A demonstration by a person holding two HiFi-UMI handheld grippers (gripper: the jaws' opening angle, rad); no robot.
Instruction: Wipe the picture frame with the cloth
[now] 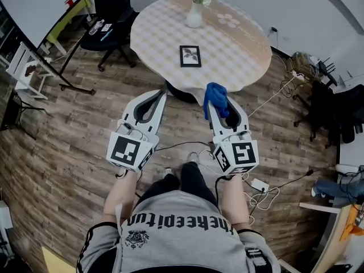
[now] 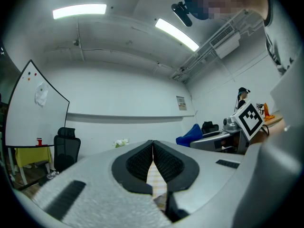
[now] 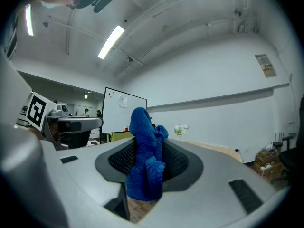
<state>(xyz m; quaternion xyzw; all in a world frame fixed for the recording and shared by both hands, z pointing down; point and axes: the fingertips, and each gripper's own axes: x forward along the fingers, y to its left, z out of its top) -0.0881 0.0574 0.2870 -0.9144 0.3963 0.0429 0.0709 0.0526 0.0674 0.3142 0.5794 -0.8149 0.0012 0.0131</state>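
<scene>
Head view is showing the wooden floor running under both grippers and the round table waiting ahead of the person. Are we wiping yet?

Not yet, I'm judging. Both grippers are hanging short of the table's near edge, so the approach is the step going on: cloth in hand, frame untouched.

What is each gripper doing?

The left gripper is carrying nothing. In the left gripper view its jaws are meeting at the tips, with only a sliver of checked tablecloth showing through behind them. The right gripper is clamping the blue cloth. The right gripper view is showing that cloth bunched between the jaws, sticking up above them and drooping below.

And what is sitting on the table?

The vase of white flowers is standing toward the far edge. The picture frame is lying flat, face up, near the middle, on the near side of the vase and well apart from both grippers.

So what is the next move asking for?

I'm thinking the right gripper is needing to reach forward over the table and bring the hanging part of the cloth down onto the frame. The frame is lying loose, so it is likely to go sliding under a rub. The left gripper is looking free to pin an edge while the cloth is passing over the face. The vase is standing near enough behind to be worth steering clear of.
</scene>
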